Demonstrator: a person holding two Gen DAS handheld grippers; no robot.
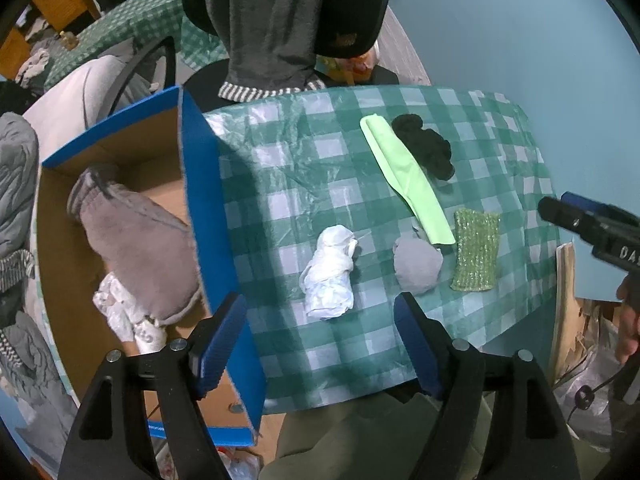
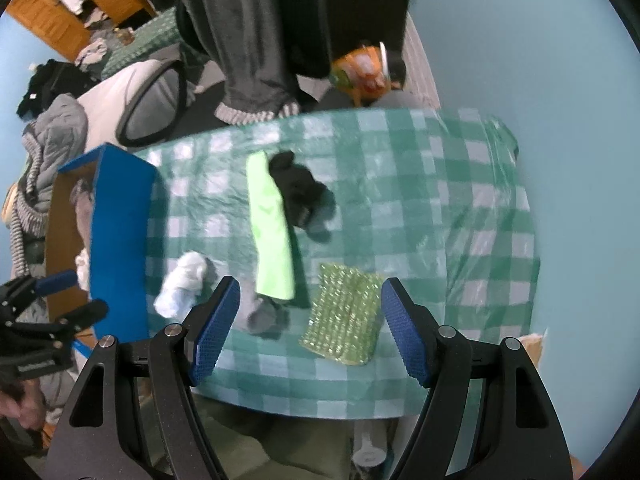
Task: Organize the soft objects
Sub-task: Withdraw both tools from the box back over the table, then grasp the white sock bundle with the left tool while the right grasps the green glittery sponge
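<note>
Blue-padded left gripper [image 1: 320,344] fills the bottom of the left wrist view, jaws spread wide and empty, straddling the blue box wall [image 1: 208,208]. At twelve o'clock from it lies a crumpled white cloth [image 1: 330,274]; at one o'clock a grey wad [image 1: 416,266], a sparkly green pad [image 1: 476,254], a lime cloth [image 1: 404,178] and a black cloth [image 1: 424,146]. A mauve plush [image 1: 136,240] already sits in the box at ten o'clock.

From the right wrist view, the right gripper [image 2: 310,328] hangs open and empty above the green pad at twelve o'clock. Closing there risks pinching the thin checked tablecloth [image 2: 440,208] and dragging everything.
</note>
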